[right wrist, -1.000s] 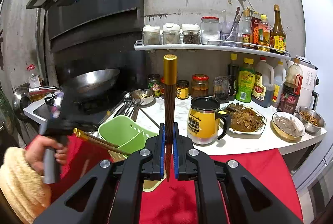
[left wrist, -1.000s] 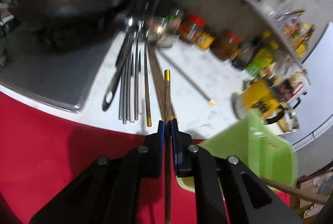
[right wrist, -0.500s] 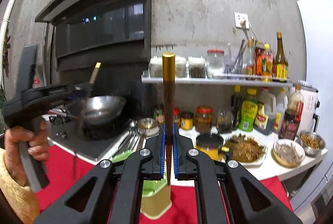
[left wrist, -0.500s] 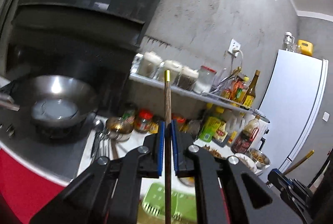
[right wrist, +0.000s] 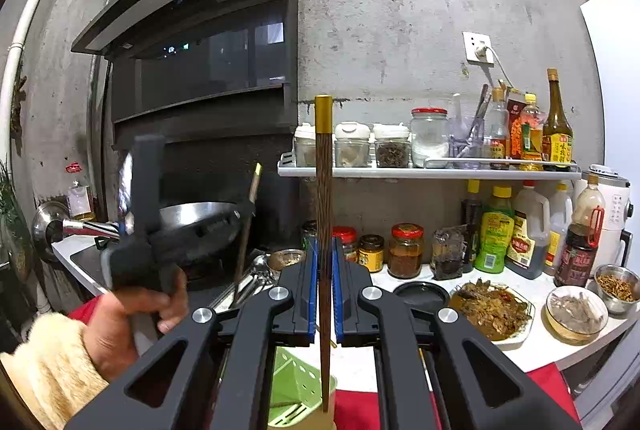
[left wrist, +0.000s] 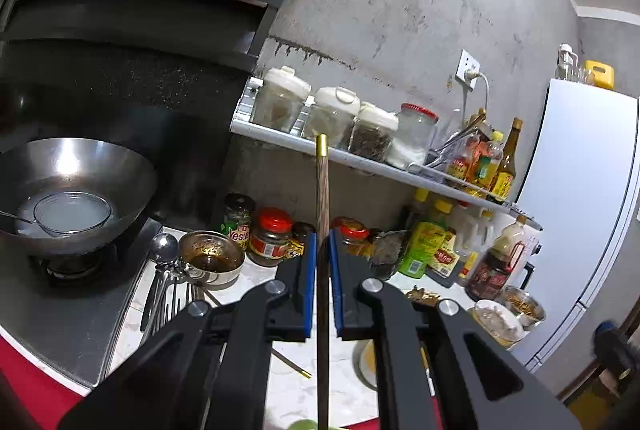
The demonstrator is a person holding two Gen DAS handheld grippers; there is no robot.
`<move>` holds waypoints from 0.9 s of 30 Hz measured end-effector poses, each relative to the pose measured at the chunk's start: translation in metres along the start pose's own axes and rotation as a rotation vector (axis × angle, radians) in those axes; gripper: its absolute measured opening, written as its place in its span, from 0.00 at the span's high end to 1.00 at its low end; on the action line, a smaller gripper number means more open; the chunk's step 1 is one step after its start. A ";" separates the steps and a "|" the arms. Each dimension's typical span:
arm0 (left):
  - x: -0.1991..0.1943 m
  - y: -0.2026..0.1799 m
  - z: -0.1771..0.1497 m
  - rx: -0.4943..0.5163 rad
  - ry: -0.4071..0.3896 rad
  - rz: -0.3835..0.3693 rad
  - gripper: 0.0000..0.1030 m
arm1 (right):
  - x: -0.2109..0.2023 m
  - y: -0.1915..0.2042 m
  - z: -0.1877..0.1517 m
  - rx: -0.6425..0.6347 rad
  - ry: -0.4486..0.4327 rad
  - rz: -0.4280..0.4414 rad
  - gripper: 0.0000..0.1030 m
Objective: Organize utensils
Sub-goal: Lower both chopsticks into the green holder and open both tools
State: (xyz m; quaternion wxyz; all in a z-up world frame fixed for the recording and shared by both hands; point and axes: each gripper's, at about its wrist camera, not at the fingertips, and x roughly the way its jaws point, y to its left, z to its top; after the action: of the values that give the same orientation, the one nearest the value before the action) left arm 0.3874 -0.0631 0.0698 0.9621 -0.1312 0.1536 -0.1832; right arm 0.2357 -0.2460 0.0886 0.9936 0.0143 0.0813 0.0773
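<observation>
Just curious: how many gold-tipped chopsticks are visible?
3: one chopstick in the left gripper, one in the right gripper, one lying on the counter; others may be hidden.

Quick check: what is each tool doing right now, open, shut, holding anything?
Left tool: shut on a gold-tipped wooden chopstick, held upright.
Right tool: shut on another gold-tipped chopstick, upright above the green utensil holder.

right gripper: closed on upright chopstick | green holder: below its tip | left gripper: grips second chopstick, beside wok
</observation>
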 end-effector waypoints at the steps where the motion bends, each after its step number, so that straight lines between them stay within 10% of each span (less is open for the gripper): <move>1: 0.001 0.002 -0.002 0.004 0.001 0.005 0.94 | 0.001 0.002 0.002 -0.004 -0.005 0.003 0.94; 11: -0.010 0.016 -0.027 0.036 0.017 0.028 0.94 | 0.010 0.018 0.021 -0.030 -0.039 0.025 0.94; 22: -0.047 0.012 -0.052 0.080 0.092 0.011 0.94 | 0.016 0.015 -0.053 -0.010 0.201 0.034 0.92; 27: -0.093 0.006 -0.052 0.086 0.102 0.015 0.85 | -0.032 0.006 -0.052 0.007 0.193 -0.001 0.64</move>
State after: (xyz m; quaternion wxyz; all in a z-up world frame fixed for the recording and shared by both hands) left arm 0.2896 -0.0312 0.0429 0.9592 -0.0790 0.1951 -0.1887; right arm 0.1953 -0.2443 0.0425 0.9811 0.0103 0.1771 0.0772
